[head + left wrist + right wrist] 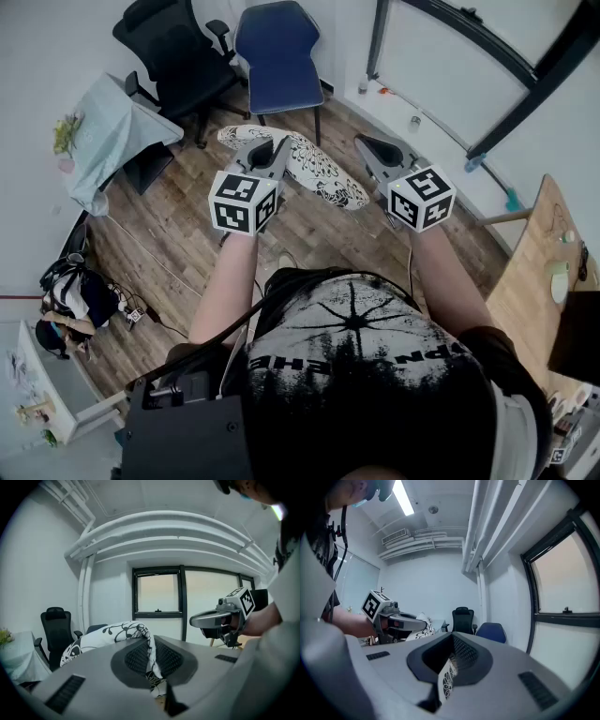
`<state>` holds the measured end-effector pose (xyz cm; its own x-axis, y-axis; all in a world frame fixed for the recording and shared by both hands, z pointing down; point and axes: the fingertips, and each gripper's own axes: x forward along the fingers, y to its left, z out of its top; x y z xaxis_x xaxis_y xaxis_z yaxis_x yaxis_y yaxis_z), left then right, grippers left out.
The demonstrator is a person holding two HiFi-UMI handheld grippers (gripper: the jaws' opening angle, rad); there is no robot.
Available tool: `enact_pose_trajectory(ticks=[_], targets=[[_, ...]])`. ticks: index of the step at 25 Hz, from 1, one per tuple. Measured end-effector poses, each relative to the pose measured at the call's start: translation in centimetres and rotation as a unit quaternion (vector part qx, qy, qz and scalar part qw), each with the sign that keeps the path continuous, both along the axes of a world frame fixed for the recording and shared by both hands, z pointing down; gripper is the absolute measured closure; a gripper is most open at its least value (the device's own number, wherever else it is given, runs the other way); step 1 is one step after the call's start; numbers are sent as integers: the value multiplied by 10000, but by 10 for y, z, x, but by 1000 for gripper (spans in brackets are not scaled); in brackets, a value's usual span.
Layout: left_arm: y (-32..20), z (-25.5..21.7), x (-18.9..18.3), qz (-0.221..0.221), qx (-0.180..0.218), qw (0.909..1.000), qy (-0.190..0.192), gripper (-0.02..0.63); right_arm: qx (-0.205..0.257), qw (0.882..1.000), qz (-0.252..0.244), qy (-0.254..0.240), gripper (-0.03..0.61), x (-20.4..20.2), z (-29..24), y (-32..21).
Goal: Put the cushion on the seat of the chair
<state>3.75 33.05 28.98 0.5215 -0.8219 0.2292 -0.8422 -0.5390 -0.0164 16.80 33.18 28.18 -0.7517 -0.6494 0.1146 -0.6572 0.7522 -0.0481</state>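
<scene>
Pinching a thin fold of the cushion [110,634] in the left tongs [152,665], with the pads pressed together on the patterned cloth and almost no gap between them. Doing the same with the right tongs [446,674], biting only a narrow strip of the cover's edge. Carrying the cushion in the air between the two, above the wooden floor [169,253], well short of the blue chair [278,52] standing straight ahead with a bare seat. Not yet reaching that seat, so judging the task as roughly midway.

Risking a slip first: gripping cover cloth alone rather than the padded body, so hanging the whole weight from two small bites and likely losing either one on a swing or a jerk. Risking a lopsided drop too: losing one side and leaving the cushion dangling from the other, dragging on the floor. Risking a snag on the approach: passing close by the black office chair [173,52] just beside the blue one, with an armrest jutting toward the path. Risking a poor landing: lowering too near the front lip and tipping the cushion off, or pushing too far and riding it up the backrest. Risking the wrong seat as well, being unable to tell the intended chair from the pair, though leaning toward the blue one.
</scene>
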Motion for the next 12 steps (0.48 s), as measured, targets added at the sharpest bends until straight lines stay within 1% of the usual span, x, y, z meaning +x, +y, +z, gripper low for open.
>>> enact_pose_trajectory(ticks=[6,12], targets=[[1,4,4,5,-42,10000,14,591,-14,10000,-57,29,560,-1,2,0],[1,5,2,-18,-50,10000,-15,591,-6,9999,-156,-42,560,-6,2,2]])
